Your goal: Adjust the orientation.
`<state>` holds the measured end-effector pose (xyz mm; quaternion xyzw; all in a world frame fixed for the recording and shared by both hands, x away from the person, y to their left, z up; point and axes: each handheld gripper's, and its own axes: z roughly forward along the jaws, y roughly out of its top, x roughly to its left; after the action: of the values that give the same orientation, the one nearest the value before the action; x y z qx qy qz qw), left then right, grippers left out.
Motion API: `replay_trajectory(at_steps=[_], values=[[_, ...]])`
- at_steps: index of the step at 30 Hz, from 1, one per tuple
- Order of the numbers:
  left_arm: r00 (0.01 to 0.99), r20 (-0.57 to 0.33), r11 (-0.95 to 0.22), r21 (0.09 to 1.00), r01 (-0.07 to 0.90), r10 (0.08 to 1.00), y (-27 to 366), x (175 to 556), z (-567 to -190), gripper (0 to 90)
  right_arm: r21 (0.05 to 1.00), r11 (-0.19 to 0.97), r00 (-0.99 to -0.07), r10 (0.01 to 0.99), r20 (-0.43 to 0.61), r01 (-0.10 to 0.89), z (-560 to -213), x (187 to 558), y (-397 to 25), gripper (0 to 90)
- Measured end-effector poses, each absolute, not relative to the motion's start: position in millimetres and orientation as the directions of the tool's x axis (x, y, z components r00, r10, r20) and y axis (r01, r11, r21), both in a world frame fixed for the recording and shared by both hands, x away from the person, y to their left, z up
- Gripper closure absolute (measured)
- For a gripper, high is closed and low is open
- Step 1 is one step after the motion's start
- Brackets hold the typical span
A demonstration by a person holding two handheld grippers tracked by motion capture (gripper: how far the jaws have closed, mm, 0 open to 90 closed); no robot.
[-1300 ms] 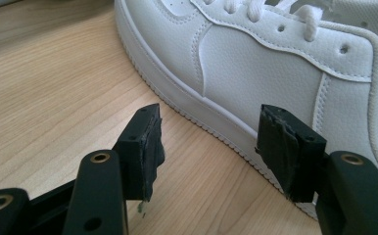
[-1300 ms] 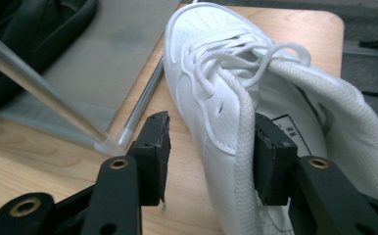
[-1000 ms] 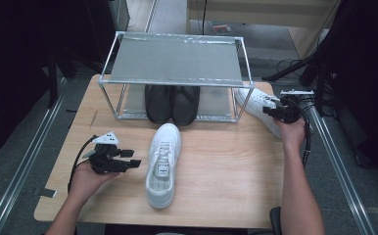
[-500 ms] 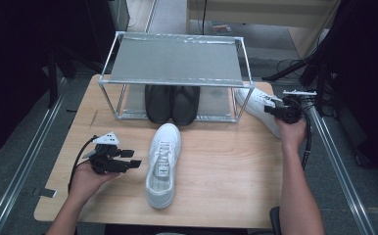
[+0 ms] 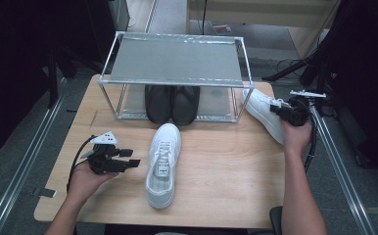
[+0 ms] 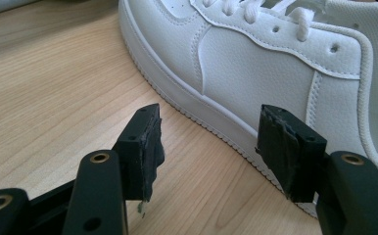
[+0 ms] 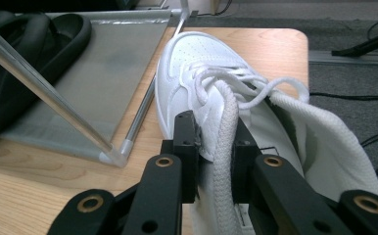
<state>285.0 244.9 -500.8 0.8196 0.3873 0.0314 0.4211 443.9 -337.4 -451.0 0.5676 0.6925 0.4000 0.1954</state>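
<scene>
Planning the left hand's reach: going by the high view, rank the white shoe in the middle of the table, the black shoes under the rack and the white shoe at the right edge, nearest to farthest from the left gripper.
From the left gripper:
1. Middle white shoe, just beside its jaws.
2. Black shoes, under the rack, behind.
3. Right-edge white shoe, across the table, in the right gripper.

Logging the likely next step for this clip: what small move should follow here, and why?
Probably close the left tool in on the white sneaker at table centre: its jaws stand open beside the sneaker's side. The right tool already clamps the other sneaker's collar beside the shoe rack.
</scene>
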Motion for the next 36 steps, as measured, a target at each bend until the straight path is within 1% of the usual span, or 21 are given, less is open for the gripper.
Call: replay_trajectory(at_steps=[13, 16, 25, 29, 36], values=[[0.708, -0.275, -0.346, 0.723, 0.599, 0.651, 245.1, 286.6, -498.5, 42.4, 0.789, 0.028, -0.271, 0.946, 0.177, 0.613, -440.8, 424.0, -339.4, 81.0], [0.715, -0.262, -0.356, 0.726, 0.588, 0.648, 244.5, 288.7, -498.6, 42.9, 0.788, 0.032, -0.270, 0.947, 0.173, 0.615, -438.9, 418.3, -338.8, 80.9], [0.727, -0.273, -0.358, 0.729, 0.584, 0.630, 240.4, 299.1, -497.2, 42.1, 0.796, 0.035, -0.279, 0.945, 0.170, 0.604, -433.5, 397.1, -339.0, 81.0], [0.733, -0.266, -0.374, 0.722, 0.582, 0.626, 237.8, 303.7, -497.7, 43.3, 0.795, 0.015, -0.270, 0.944, 0.188, 0.607, -433.1, 387.2, -342.4, 80.9], [0.740, -0.276, -0.378, 0.721, 0.581, 0.613, 232.9, 311.8, -496.8, 43.2, 0.796, 0.009, -0.256, 0.949, 0.183, 0.605, -431.3, 369.9, -346.7, 80.9]])
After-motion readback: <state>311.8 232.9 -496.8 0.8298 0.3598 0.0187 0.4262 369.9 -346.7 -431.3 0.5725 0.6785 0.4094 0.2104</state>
